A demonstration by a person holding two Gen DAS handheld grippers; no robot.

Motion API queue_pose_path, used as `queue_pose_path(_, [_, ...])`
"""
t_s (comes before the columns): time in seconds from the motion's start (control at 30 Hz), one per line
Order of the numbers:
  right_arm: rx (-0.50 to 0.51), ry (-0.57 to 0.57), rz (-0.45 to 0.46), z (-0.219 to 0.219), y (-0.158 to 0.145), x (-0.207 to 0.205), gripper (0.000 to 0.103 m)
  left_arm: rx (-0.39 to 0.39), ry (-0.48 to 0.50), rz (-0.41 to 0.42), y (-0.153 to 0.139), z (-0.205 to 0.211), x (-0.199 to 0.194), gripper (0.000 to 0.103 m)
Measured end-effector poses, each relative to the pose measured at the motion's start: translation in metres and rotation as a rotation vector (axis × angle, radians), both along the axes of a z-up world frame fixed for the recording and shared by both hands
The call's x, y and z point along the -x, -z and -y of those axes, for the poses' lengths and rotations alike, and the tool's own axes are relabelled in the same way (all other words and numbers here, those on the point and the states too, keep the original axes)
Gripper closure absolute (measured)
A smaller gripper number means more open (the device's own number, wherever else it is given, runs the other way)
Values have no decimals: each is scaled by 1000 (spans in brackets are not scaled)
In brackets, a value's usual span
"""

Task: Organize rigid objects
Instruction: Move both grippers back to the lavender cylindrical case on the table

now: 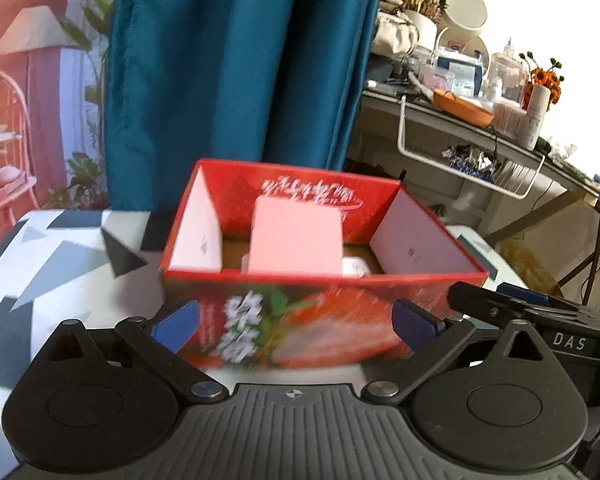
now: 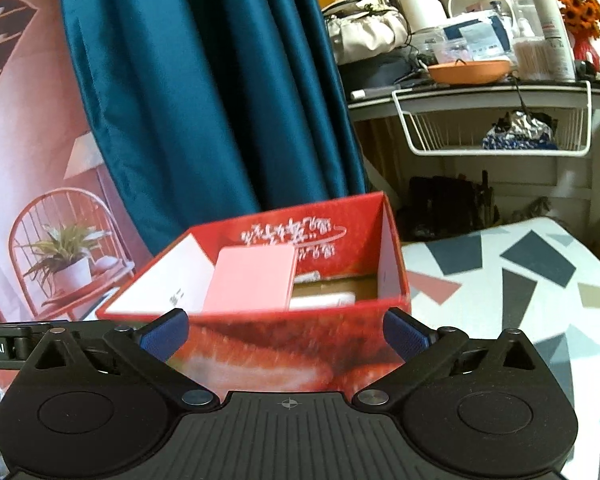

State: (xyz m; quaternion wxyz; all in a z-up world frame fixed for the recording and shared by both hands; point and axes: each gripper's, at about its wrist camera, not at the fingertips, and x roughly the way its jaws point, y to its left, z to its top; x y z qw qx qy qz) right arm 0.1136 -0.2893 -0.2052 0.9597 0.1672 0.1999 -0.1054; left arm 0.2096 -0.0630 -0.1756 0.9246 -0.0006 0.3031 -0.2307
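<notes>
Task looks near done from where I sit. The red box (image 1: 320, 312) sits on the patterned table (image 1: 60, 256) w/ the goods already inside: a pink box (image 1: 296, 236) standing upright in the middle, a white card (image 1: 198, 232) leaning on the left inner wall, another white panel (image 1: 408, 240) on the right wall, and a small white item (image 1: 356, 267) low on the cardboard floor beside the pink box. Nothing loose shows on the tabletop in either view, so I judge little or nothing is left to put away, tho the fisheye only covers part of the table, so I can't rule out strays behind me.

Left gripper (image 1: 296, 322): jaws wide apart, blue pads (image 1: 176, 326) empty, holding nothing. The red box's near wall fills the gap between the pads, w/ each pad just in front of that wall, not pressing it as far as I can tell; the frame is motion-blurred there.

Right gripper (image 2: 286, 334): also spread wide, nothing held. Same box (image 2: 260, 344) right ahead, its front wall between the pads, its right corner near the right pad (image 2: 406, 336). The pink box (image 2: 252, 280) stands beyond the front rim, well past the fingertips.

The two grippers sit side by side: the right one's body shows at the left cam's right edge.
</notes>
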Motion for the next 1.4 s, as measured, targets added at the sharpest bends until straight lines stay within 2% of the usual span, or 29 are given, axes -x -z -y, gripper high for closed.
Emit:
queue_pose_path(0.23, [7, -26, -61, -30, 27, 10, 0, -8, -44, -41, 19, -38, 5, 0])
queue_pose_path(0.5, [56, -156, -182, -76, 61, -6, 0, -10, -72, -138, 60, -66, -17, 2])
queue_pose_path(0.7, [62, -231, -233, -95, 77, -19, 1, 34, -50, -204, 82, -72, -34, 18])
queue_pose_path(0.77, [60, -252, -243, -102, 80, -22, 1, 52, -39, -230, 89, -72, -40, 27])
queue_pose_path(0.87, [60, -287, -249, -107, 86, -24, 1, 86, -25, -255, 97, -71, -48, 37])
queue_pose_path(0.93, [70, -303, -250, -110, 87, -25, 1, 84, -4, -264, 101, -66, -49, 45])
queue_pose_path(0.97, [73, -309, -250, -109, 88, -26, 2, 77, 6, -268, 103, -64, -47, 50])
queue_pose_path(1.03, [78, -316, -253, -109, 89, -26, 7, 87, 5, -279, 105, -62, -45, 52])
queue_pose_path(1.1, [75, -316, -264, -108, 91, -25, 19, 121, -3, -301, 107, -63, -42, 55])
queue_pose_path(1.17, [58, -310, -268, -104, 93, -25, 24, 136, -10, -311, 108, -63, -37, 55])
queue_pose_path(1.4, [47, -320, -240, -102, 94, -19, 34, 137, 16, -304, 110, -52, -12, 55])
